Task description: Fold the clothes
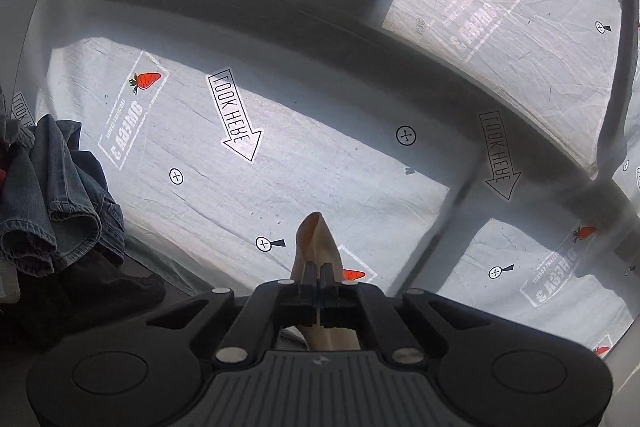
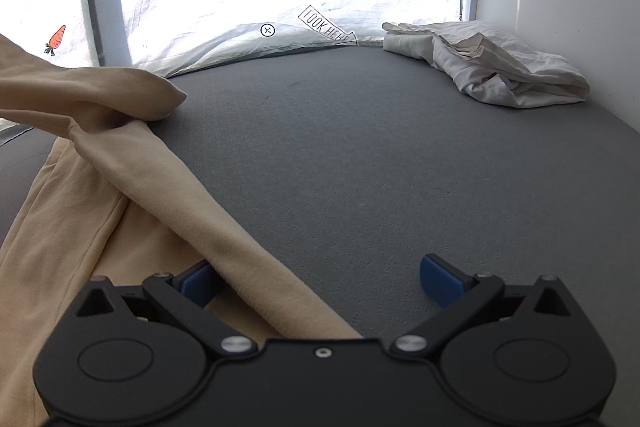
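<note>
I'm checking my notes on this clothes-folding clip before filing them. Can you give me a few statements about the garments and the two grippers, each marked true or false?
1. The left gripper is shut on the tan garment. True.
2. The right gripper is clamped on the white cloth. False: its jaws stand open, and the white cloth lies crumpled far off by the wall.
3. A pile of denim and dark clothes lies at the left of the left wrist view. True.
4. The tan garment lies neatly folded in a square. False: it is twisted and stretched across the grey surface.
5. The curtain is printed with carrots. True.
</note>
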{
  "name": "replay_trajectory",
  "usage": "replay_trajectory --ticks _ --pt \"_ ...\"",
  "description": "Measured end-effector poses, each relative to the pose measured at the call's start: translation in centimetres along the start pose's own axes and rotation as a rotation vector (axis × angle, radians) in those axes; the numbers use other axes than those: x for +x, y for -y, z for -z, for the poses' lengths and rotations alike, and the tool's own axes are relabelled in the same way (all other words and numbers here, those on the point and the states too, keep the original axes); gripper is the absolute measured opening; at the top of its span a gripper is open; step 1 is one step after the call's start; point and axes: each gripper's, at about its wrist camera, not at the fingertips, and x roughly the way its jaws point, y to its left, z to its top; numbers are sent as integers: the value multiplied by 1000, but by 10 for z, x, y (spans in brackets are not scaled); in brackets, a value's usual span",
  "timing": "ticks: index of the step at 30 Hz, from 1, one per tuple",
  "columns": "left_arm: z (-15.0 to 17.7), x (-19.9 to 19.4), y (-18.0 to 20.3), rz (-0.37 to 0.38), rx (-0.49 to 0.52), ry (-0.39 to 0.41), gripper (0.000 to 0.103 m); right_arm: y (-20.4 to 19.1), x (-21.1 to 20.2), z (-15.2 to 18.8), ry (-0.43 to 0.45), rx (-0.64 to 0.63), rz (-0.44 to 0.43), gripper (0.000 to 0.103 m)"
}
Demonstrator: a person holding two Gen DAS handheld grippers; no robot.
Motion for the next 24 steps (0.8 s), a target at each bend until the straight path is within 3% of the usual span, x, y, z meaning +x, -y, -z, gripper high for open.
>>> replay_trajectory --ticks 4,8,13,14,16,18,20,24 --pt "46 11 -46 -211 -19 -201 10 0 1 -1 -5 -2 1 103" --pt "79 -11 -75 -268 -101 -314 27 0 3 -5 -29 -10 1 103" --pt "116 -39 -54 -209 -44 -427 37 1 6 -13 -75 -45 -43 101" --pt "123 -43 -44 -187 -14 -453 39 1 5 -16 -89 -65 -64 98" --pt "139 -51 -24 -140 47 -496 42 0 1 -22 -103 -109 -107 82" --pt "164 -64 2 -76 126 -549 46 -2 -7 -26 -88 -161 -135 75" --pt "190 -77 26 -24 207 -600 47 -6 -19 -28 -60 -249 -153 75" --pt "226 -95 66 40 363 -685 47 -9 -39 -27 -14 -450 -160 63"
